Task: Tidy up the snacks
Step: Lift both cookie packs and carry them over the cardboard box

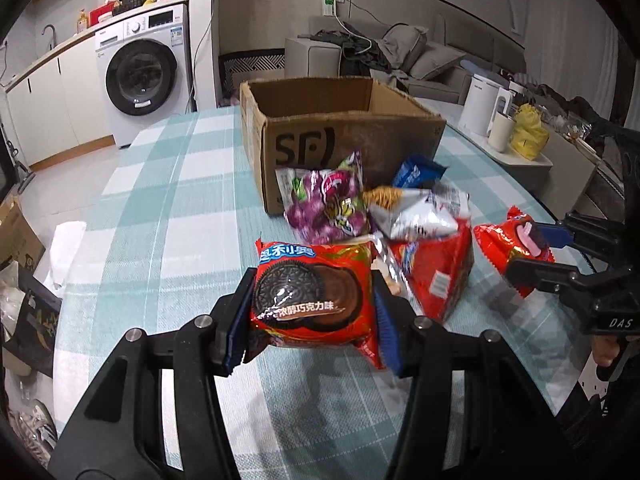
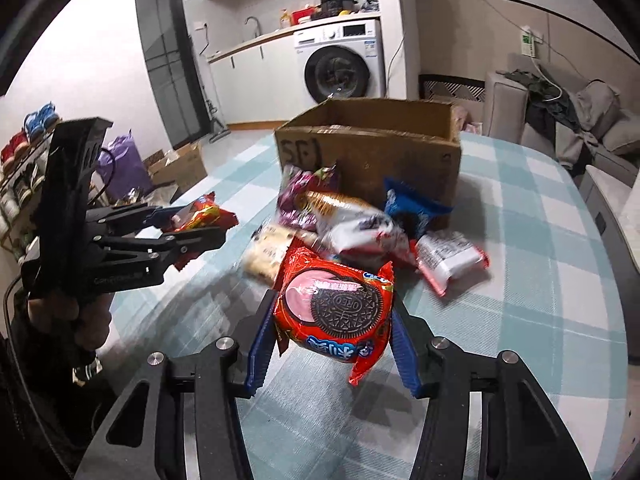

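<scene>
The left tongs (image 1: 310, 312) are closed on a red chocolate Oreo pack (image 1: 314, 300), blue pads pressing its two side edges, the pack held clear above the desk (image 1: 168, 208). The right tongs (image 2: 334, 332) grip a red strawberry Oreo pack (image 2: 336, 308) the same way, also off the desk, with the pads pressed in from both sides.

Both packs look light and puffy: thin, glossy foil around brittle biscuits. The film is probably slippery and gives under the pads, so a hold across the firm middle, where the biscuit stack backs the wrapper, seems safer than one on the crimped ends, which would fold and slide. A hard squeeze could crack the biscuits; a moderate one should do, given the small weight.

The box (image 1: 340, 128) stands open-topped at the far side of the desk, flaps gone or folded. What shows of its inside is bare cardboard wall; its floor is hidden, so I cannot tell if anything lies in it. Before it lies the pile: a purple bag (image 1: 328, 200), a silver bag (image 1: 424, 216), a blue pack (image 1: 418, 170) just beside the box wall, and a red bag (image 1: 436, 276). All of these lie outside the box, not yet put away.
</scene>
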